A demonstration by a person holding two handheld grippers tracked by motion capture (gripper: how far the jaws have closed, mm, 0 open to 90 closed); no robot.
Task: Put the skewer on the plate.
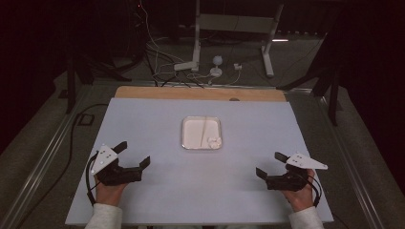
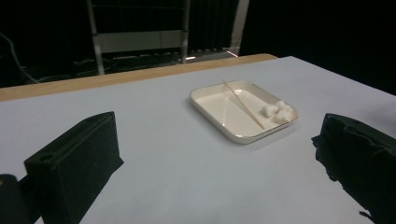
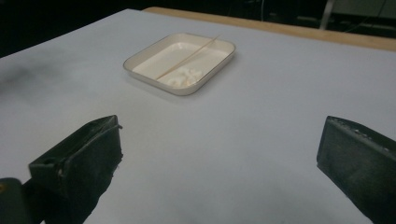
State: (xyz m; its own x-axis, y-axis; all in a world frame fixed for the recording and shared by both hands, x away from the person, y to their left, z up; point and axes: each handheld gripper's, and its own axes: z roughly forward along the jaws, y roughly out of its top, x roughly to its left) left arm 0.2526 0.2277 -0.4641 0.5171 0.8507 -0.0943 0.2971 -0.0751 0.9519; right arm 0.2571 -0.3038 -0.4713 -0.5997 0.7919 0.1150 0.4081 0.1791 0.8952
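A shallow white tray (image 1: 187,123) sits near the middle of a pale table (image 1: 143,119). Inside it, a thin wooden skewer (image 1: 204,128) lies lengthwise, and a few small white marshmallows (image 1: 214,141) cluster in the tray's near right corner, beside the skewer's end. The left gripper (image 1: 134,155) is well to the near left of the tray, its jaws spread wide with nothing between them. The right gripper (image 1: 271,164) is well to the tray's near right, jaws likewise spread and grasping nothing.
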